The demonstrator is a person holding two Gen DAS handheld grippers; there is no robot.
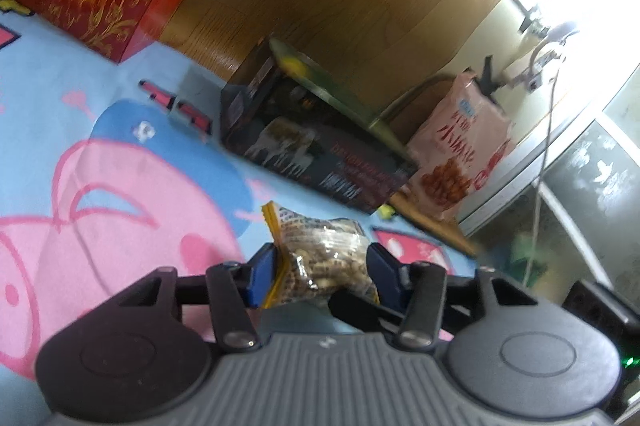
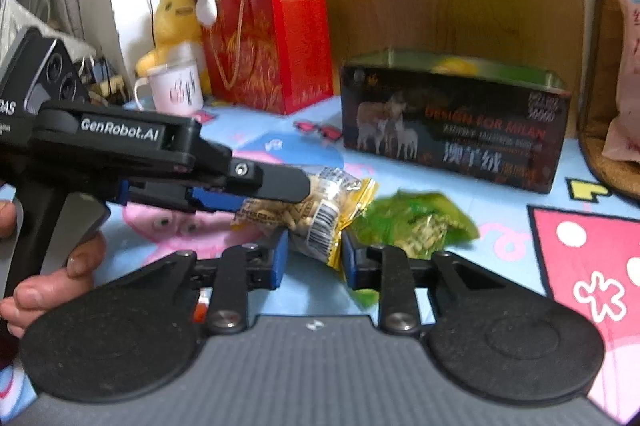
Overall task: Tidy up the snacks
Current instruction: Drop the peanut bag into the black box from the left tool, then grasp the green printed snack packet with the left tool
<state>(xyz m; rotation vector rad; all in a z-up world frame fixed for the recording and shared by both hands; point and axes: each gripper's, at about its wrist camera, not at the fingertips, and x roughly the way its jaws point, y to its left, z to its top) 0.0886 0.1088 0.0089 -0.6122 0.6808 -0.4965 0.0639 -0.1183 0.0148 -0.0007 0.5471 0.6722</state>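
left hand-held gripper [image 1: 320,272] pinches a yellow peanut snack bag [image 1: 324,258] | right hand-held gripper [image 2: 312,258] pinches the same bag, held up over the Peppa Pig mat [image 2: 520,193] | step: passing the bag, I think | next: one side lets go | bag is crinkly, see-through, barcode showing | green snack bag [image 2: 420,222] lies just beside

Your left gripper [image 2: 280,199] reaches in from nine o'clock in the right wrist view, its blue pads [image 1: 262,276] pressed against a yellow-edged snack packet [image 1: 324,258]. Your right gripper [image 2: 314,260] points toward twelve o'clock, its blue fingertips [image 2: 280,260] closed on the same packet's lower end. Your left hand [image 2: 48,274] wraps the handle at eight o'clock.
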